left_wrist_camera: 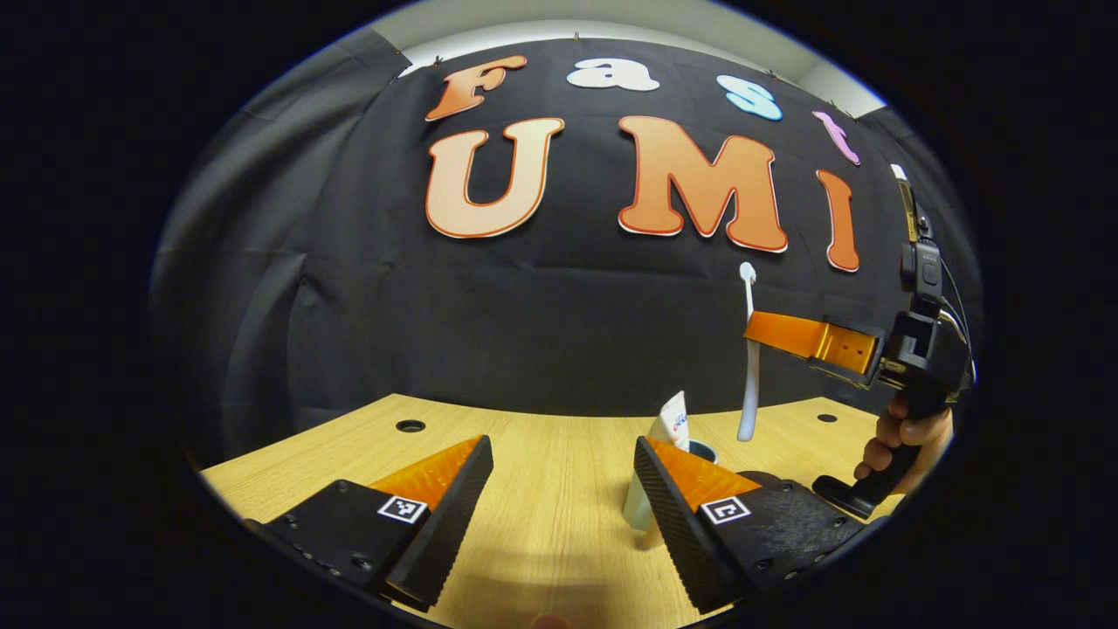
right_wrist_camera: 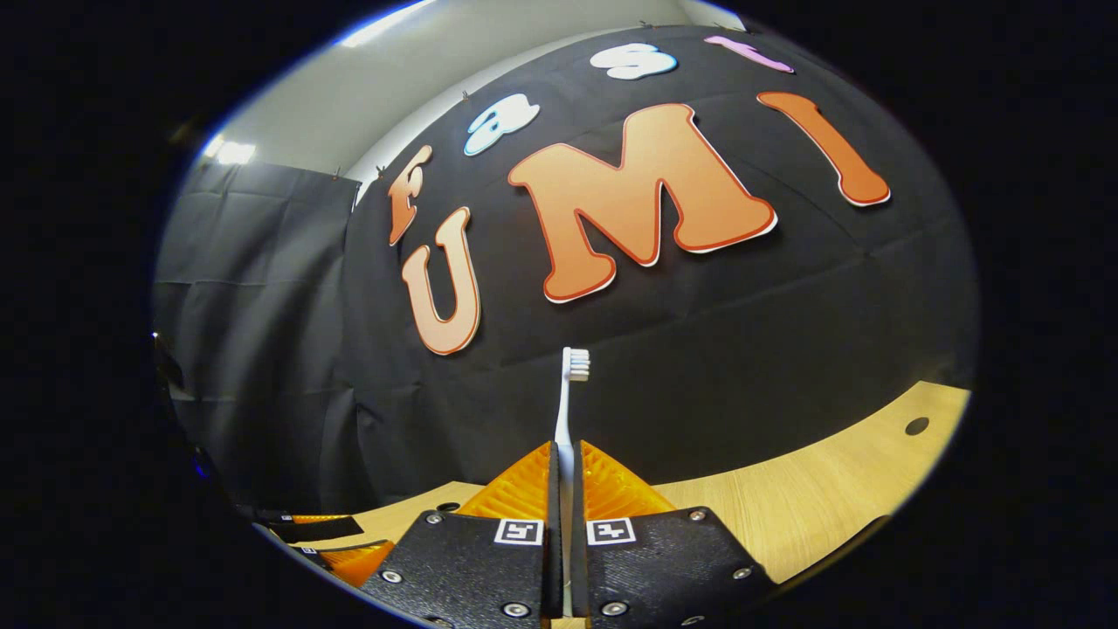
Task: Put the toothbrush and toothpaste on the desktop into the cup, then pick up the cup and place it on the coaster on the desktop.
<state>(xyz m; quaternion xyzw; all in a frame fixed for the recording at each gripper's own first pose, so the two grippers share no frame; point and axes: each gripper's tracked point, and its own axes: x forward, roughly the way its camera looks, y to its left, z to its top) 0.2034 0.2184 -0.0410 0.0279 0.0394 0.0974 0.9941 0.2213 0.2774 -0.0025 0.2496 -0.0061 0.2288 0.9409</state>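
Note:
A white toothbrush (left_wrist_camera: pixel 748 367) hangs upright with its head up, and my right gripper (left_wrist_camera: pixel 756 329) is shut on its handle from the right. Its lower end hovers just right of the cup's mouth, a little above it. The pale cup (left_wrist_camera: pixel 637 507) stands on the desktop, half hidden behind one finger of my left gripper (left_wrist_camera: pixel 562 447), which is open and empty. A toothpaste tube (left_wrist_camera: pixel 673 423) sticks out of the cup. In the right gripper view, the toothbrush (right_wrist_camera: pixel 568 411) rises from between the closed fingers of my right gripper (right_wrist_camera: pixel 566 450).
The light wooden desktop (left_wrist_camera: pixel 541 515) has small round holes (left_wrist_camera: pixel 410 426) near its back edge. A hand (left_wrist_camera: pixel 908 437) holds the right gripper's handle at the right. A dark flat thing (left_wrist_camera: pixel 770 478) lies beside the cup, mostly hidden. The left gripper (right_wrist_camera: pixel 327 535) shows low at the left.

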